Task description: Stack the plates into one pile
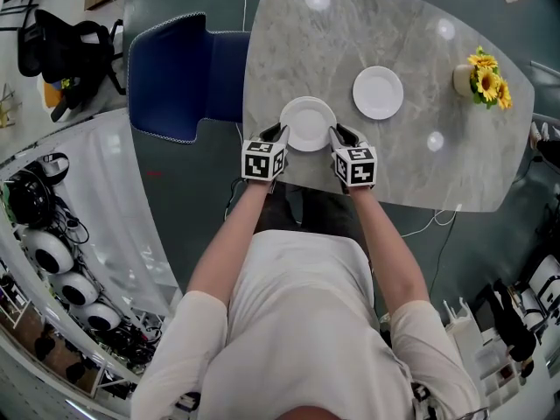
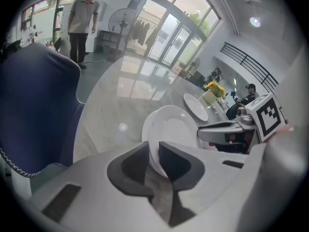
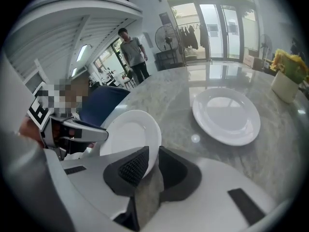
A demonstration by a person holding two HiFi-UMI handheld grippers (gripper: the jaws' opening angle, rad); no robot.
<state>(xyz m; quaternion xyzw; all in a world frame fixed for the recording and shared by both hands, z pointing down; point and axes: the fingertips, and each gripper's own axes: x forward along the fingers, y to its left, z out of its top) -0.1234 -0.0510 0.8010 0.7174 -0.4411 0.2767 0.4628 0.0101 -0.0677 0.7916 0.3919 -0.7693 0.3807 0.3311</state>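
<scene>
A white plate (image 1: pixel 308 122) lies on the grey marble table (image 1: pixel 420 169) near its front edge. My left gripper (image 1: pixel 278 133) straddles the plate's left rim and my right gripper (image 1: pixel 339 135) its right rim. In the left gripper view the plate (image 2: pixel 175 124) has its rim between the jaws of the left gripper (image 2: pixel 153 152), which stand slightly apart and open around it. In the right gripper view the right gripper (image 3: pixel 153 159) is likewise open around the rim of the plate (image 3: pixel 126 133). A second white plate (image 1: pixel 378 93) lies further back on the right, apart from both grippers.
A small vase of yellow flowers (image 1: pixel 484 77) stands at the table's right end. A blue chair (image 1: pixel 175 77) sits at the table's left side. A person (image 2: pixel 80 21) stands well beyond the table. Cables and equipment crowd the floor at the left.
</scene>
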